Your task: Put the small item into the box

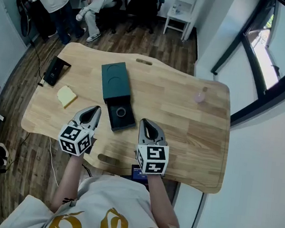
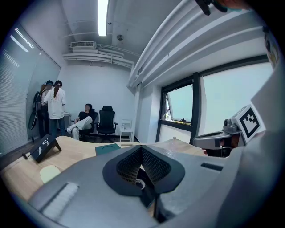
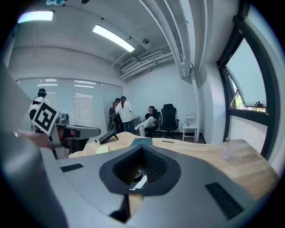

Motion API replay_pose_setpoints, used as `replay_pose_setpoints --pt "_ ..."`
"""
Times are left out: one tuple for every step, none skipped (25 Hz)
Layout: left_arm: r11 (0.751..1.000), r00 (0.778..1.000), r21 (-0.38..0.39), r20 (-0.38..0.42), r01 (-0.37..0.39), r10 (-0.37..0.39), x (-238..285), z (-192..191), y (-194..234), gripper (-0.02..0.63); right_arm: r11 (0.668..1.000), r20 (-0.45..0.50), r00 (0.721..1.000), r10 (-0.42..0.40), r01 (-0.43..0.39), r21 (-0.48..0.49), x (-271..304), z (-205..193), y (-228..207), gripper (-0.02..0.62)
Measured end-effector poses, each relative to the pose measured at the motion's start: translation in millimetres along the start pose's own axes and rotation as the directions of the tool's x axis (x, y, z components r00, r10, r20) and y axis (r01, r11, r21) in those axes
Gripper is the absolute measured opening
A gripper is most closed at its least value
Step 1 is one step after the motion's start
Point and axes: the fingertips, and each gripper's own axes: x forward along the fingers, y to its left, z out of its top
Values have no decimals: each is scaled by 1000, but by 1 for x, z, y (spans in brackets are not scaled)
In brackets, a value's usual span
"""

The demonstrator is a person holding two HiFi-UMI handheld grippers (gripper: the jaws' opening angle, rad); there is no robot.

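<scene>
Near the bottom centre of the head view, we see the left gripper (image 1: 94, 111) and the right gripper (image 1: 144, 122) over a pale wooden table (image 1: 183, 115). Each has its jaws closed to a point with nothing between them. The person's arms are cut off by the lower edge. Between the grippers and just above them lies a dark teal box (image 1: 114, 79), opened flat. Its long axis runs from upper left to lower right, with the lid half toward the top of the frame. The small item (image 1: 120, 112), ring-shaped, sits in the box's lower half; it is too small for us to tell more.

Turning to the left gripper view, the meshed pads (image 2: 129, 165) meet at frame centre, holding nothing. Through the dark gap beneath them a pale ring shows, hard to place. The teal lid lies left of centre.

Last, in the right gripper view, the pads also meet, empty. The gap below them shows a dark and white scrap we cannot make out.
</scene>
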Motion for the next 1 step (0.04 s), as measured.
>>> replay_pose_setpoints --pt "1000 1000 1 -1 0 0 1 0 1 3 1000 0 1000 1 -1 -1 1 0 0 0"
